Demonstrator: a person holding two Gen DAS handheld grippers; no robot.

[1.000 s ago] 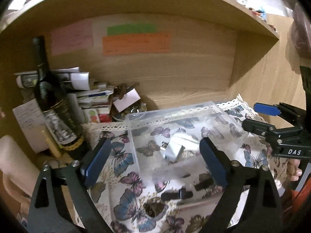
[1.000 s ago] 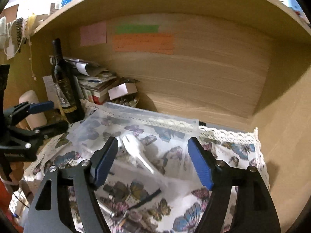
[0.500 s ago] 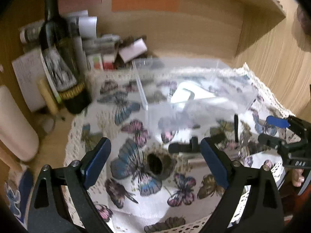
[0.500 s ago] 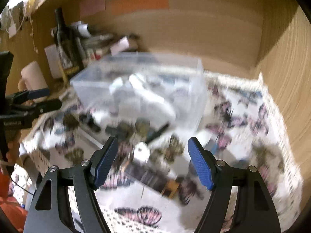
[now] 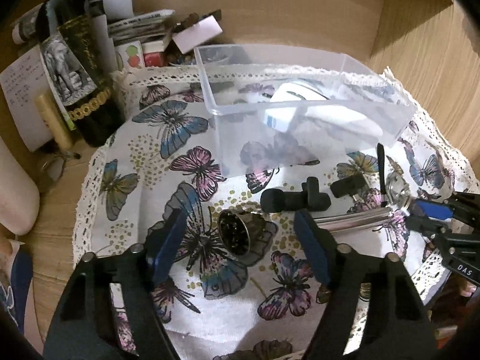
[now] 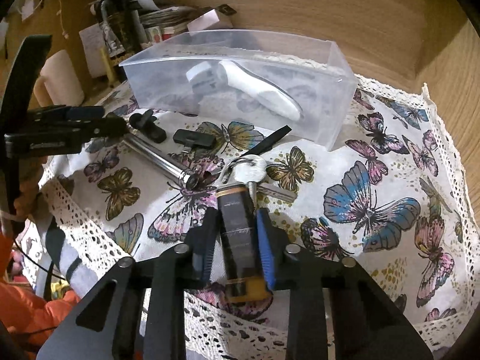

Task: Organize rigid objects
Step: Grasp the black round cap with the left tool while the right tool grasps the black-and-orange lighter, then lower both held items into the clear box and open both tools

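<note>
A clear plastic box (image 5: 300, 138) (image 6: 336, 114) stands on the butterfly cloth and holds white items (image 6: 261, 90). In front of it lie a dark thimble-like cup (image 5: 237, 237), a black grip piece (image 5: 294, 199), a black stick (image 5: 348, 187), a chrome tube (image 6: 156, 156) and keys (image 6: 252, 171). My left gripper (image 5: 240, 246) is open, with the cup between its fingers. My right gripper (image 6: 237, 240) is shut on a black and gold cylinder (image 6: 240, 237) lying on the cloth; this gripper also shows in the left wrist view (image 5: 435, 216).
A dark wine bottle (image 5: 78, 69), papers and small boxes (image 5: 144, 39) crowd the back left corner. Wooden walls (image 6: 360, 15) close the back and right. A black strap (image 6: 267, 142) lies by the box. The cloth's lace edge (image 6: 90, 240) hangs at the front.
Both grippers dropped down toward the cloth in front of the box. The right gripper closed on the black and gold cylinder. The left gripper stays open, now around the cup.
</note>
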